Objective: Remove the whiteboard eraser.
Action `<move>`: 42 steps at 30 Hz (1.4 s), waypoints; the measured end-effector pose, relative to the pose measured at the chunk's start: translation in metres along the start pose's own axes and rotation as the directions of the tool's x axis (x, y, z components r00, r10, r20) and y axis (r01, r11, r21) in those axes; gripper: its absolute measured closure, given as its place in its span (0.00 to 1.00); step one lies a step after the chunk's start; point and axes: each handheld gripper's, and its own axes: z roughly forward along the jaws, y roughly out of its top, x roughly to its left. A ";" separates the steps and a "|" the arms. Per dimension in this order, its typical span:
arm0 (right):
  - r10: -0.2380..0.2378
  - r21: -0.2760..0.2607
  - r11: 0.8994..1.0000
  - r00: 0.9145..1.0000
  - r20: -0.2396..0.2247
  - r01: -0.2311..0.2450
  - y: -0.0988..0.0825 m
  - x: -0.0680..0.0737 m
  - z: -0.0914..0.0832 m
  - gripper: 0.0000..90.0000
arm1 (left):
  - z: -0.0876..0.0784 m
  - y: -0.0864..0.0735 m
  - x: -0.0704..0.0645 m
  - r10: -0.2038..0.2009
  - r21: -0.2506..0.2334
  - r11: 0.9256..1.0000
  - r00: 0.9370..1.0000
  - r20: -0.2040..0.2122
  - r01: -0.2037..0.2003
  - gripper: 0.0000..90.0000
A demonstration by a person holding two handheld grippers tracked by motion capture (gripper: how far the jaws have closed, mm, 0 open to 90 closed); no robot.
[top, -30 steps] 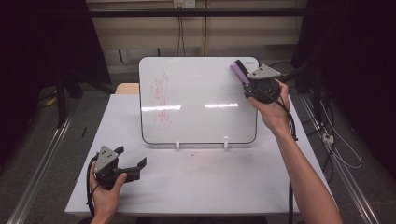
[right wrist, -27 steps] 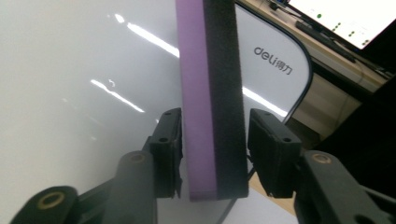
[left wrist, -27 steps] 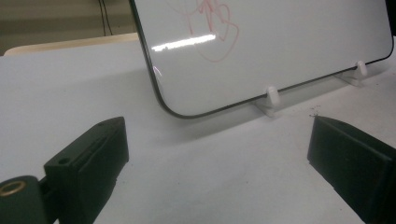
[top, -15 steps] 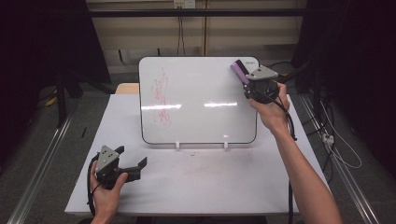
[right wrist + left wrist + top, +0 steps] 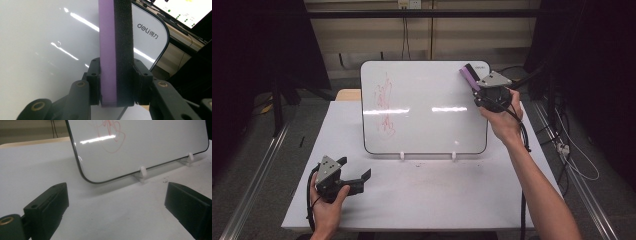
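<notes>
A white board (image 5: 427,110) stands tilted on two small white feet at the back of the table, with a red scribble (image 5: 384,107) on its left part. My right gripper (image 5: 476,89) is held up at the board's upper right corner, shut on a purple eraser (image 5: 470,77) with a black felt face. In the right gripper view the eraser (image 5: 115,37) stands upright between the jaws, close to the board (image 5: 50,37). My left gripper (image 5: 356,168) rests low at the table's front left, open with nothing in it. Ahead of its jaws lie the board's lower edge (image 5: 150,145) and the scribble (image 5: 110,132).
The white table (image 5: 437,195) has bare room in front of the board. A wooden piece (image 5: 348,94) shows behind the table's back left corner. Cables (image 5: 572,155) lie on the floor to the right. A lit screen (image 5: 185,12) shows beyond the board.
</notes>
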 end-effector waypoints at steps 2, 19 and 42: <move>0.008 -0.024 1.000 1.000 0.004 -0.008 0.000 -0.001 -0.002 0.72 | 0.000 0.000 0.000 -0.001 -0.003 1.000 1.000 -0.003 0.001 0.06; 0.113 -0.154 0.980 0.990 -0.083 -0.125 -0.022 0.002 -0.024 0.72 | 0.007 0.005 -0.001 -0.008 -0.020 1.000 1.000 -0.012 0.007 0.06; 0.187 -0.211 0.949 0.959 -0.213 -0.232 -0.057 0.034 -0.042 0.72 | 0.024 0.034 -0.021 0.020 -0.031 0.999 0.998 0.058 -0.019 0.06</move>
